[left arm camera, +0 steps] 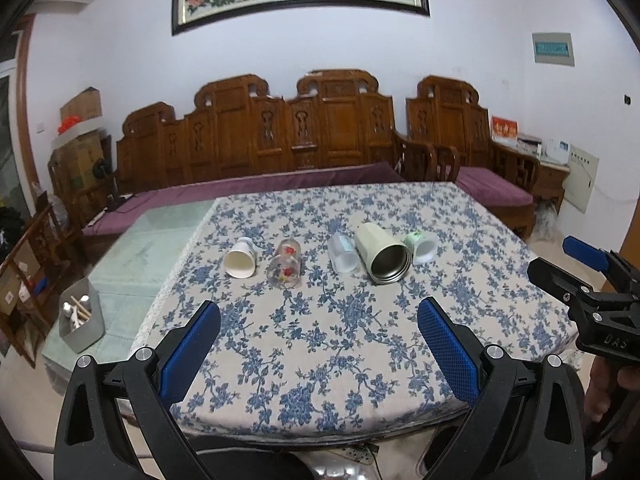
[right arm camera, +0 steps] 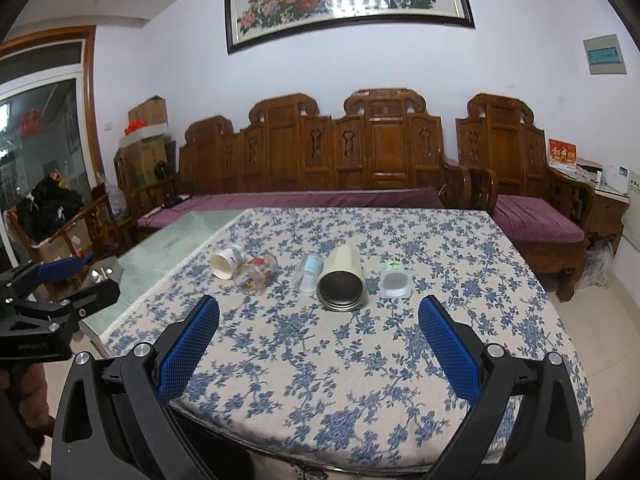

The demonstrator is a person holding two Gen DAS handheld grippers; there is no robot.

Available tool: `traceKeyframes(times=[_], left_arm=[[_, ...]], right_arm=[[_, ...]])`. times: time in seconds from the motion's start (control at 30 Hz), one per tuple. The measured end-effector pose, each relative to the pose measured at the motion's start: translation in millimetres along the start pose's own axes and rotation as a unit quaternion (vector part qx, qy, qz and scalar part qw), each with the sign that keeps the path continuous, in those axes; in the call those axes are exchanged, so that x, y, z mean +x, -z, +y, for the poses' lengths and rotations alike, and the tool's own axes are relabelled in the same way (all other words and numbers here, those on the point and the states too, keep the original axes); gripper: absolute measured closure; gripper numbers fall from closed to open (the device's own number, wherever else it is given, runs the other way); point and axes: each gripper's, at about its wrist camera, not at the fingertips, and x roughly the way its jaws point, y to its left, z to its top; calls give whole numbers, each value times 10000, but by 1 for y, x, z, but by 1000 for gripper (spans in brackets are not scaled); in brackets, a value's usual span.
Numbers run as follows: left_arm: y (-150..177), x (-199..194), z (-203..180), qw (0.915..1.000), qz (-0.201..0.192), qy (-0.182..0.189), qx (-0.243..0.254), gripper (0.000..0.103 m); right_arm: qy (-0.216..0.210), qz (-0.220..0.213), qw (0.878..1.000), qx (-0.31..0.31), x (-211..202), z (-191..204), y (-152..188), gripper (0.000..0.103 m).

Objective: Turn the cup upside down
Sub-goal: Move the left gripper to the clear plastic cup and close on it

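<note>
Several cups lie on their sides in a row on the floral tablecloth (left arm camera: 320, 340), mouths toward me. From the left: a white paper cup (left arm camera: 239, 262) (right arm camera: 226, 263), a clear glass with red flowers (left arm camera: 285, 267) (right arm camera: 256, 273), a clear plastic cup (left arm camera: 343, 253) (right arm camera: 307, 273), a cream steel tumbler (left arm camera: 385, 253) (right arm camera: 342, 280), and a small green-and-white cup (left arm camera: 421, 246) (right arm camera: 395, 282). My left gripper (left arm camera: 320, 312) is open and empty, short of the row. My right gripper (right arm camera: 319, 312) is open and empty, also short of the row.
A grey holder with chopsticks (left arm camera: 81, 322) stands on the green glass table part at left. A carved wooden sofa (left arm camera: 280, 140) with purple cushions lies behind the table. The right gripper shows at the left view's right edge (left arm camera: 588, 296); the left gripper shows at the right view's left edge (right arm camera: 52, 292).
</note>
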Motion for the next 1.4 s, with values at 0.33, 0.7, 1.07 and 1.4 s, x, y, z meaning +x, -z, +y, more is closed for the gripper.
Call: traceKeyframes(times=[0.33,0.7,1.07,1.4], left_arm=[[-31,72,2,9990,411,94,144,8],[-59,158,0,9953,842,416,239,8],[-82,282,-2,9811,1704,915,-41,25],[-72,385,-2,9619,2516,1012,-342,35]], right_arm=[[-1,369,9993,18,75,-23,-21,3],[-193,852,9961,115,152,-40,-34,14],[-381,1379,9896,131,215,-45,-16,19],[-381,1649,9852,286,240,-58,8,20]])
